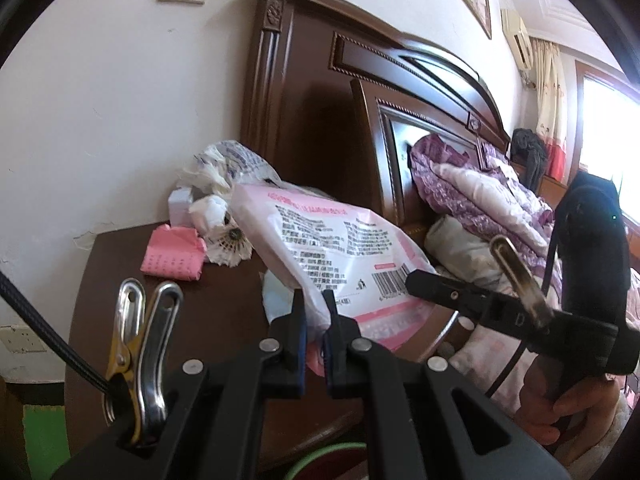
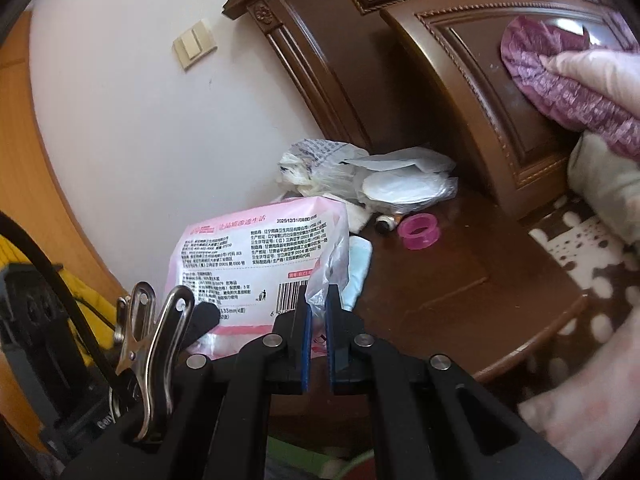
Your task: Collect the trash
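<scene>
A pink and white plastic package (image 1: 336, 248) with printed text and a barcode is held above the dark wooden nightstand (image 1: 120, 280). My left gripper (image 1: 314, 304) is shut on its near edge. My right gripper (image 2: 318, 300) is shut on its torn clear plastic corner (image 2: 326, 276); the package also shows in the right wrist view (image 2: 256, 256). The right gripper's fingers show in the left wrist view (image 1: 436, 284) touching the package by the barcode.
On the nightstand lie a pink folded wrapper (image 1: 172, 254), a shuttlecock (image 1: 232, 244), crumpled white bags (image 2: 320, 168), a pink ring (image 2: 420, 232) and a light blue item (image 2: 358, 268). The headboard (image 1: 320, 112) and purple bedding (image 1: 480, 188) are to the right. A green bin rim (image 1: 328, 456) sits below.
</scene>
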Demonstrator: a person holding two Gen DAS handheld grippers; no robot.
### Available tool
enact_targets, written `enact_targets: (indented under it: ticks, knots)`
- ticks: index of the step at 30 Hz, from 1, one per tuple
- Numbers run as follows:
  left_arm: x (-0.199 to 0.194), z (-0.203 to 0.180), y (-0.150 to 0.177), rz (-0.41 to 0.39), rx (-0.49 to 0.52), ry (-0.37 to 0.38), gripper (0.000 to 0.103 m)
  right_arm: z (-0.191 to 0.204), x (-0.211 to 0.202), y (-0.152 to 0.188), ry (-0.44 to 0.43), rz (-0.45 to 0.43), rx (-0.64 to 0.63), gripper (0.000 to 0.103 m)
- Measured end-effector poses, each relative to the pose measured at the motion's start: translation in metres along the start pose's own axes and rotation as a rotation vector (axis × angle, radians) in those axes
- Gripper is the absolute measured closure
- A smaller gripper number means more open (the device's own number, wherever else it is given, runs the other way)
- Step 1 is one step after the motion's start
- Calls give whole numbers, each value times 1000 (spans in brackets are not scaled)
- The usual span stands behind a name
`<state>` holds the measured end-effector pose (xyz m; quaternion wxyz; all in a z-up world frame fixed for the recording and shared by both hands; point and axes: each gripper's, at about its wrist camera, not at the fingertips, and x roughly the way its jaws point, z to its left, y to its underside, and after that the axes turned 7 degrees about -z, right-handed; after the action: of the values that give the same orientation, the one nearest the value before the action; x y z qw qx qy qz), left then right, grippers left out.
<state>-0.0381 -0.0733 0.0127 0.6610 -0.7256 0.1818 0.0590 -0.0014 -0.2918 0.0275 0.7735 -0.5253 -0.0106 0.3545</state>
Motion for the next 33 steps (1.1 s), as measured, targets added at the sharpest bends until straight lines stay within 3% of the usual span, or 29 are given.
enact_targets:
  ticks: [6, 24, 33]
  knots:
    - [-3, -17, 6, 19, 31, 28, 97, 1, -18, 8, 54, 15, -67, 96]
    - [2, -75, 37, 102, 76, 132, 97, -37, -78, 32, 134, 28, -31, 96]
    - [8, -94, 59, 172, 133, 138, 97, -54, -87, 57, 173, 76, 11, 96]
